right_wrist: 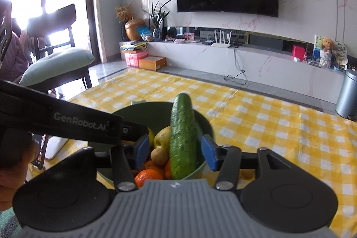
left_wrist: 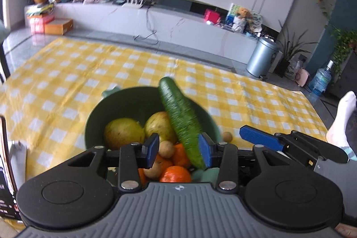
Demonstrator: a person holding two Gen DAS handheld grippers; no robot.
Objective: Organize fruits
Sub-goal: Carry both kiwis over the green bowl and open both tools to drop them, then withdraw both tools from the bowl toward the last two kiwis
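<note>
A dark green bowl (left_wrist: 98, 113) sits on the yellow checked cloth and holds two yellow-green pears (left_wrist: 123, 133), oranges (left_wrist: 175, 173), small brown fruits (left_wrist: 166, 148) and a long cucumber (left_wrist: 180, 119) leaning on its rim. My left gripper (left_wrist: 178, 151) is open just above the bowl; its right pad touches the cucumber's lower end. In the right wrist view the bowl (right_wrist: 206, 124) and cucumber (right_wrist: 183, 135) lie between the open fingers of my right gripper (right_wrist: 175, 153). The left gripper's body (right_wrist: 73, 124) crosses that view at left.
A small brown fruit (left_wrist: 227, 137) lies on the cloth (left_wrist: 256, 104) right of the bowl. A phone (left_wrist: 6, 153) and white object stand at left. A chair with a cushion (right_wrist: 58, 61), a TV bench (right_wrist: 245, 57) and a metal bin (left_wrist: 262, 57) stand beyond the cloth.
</note>
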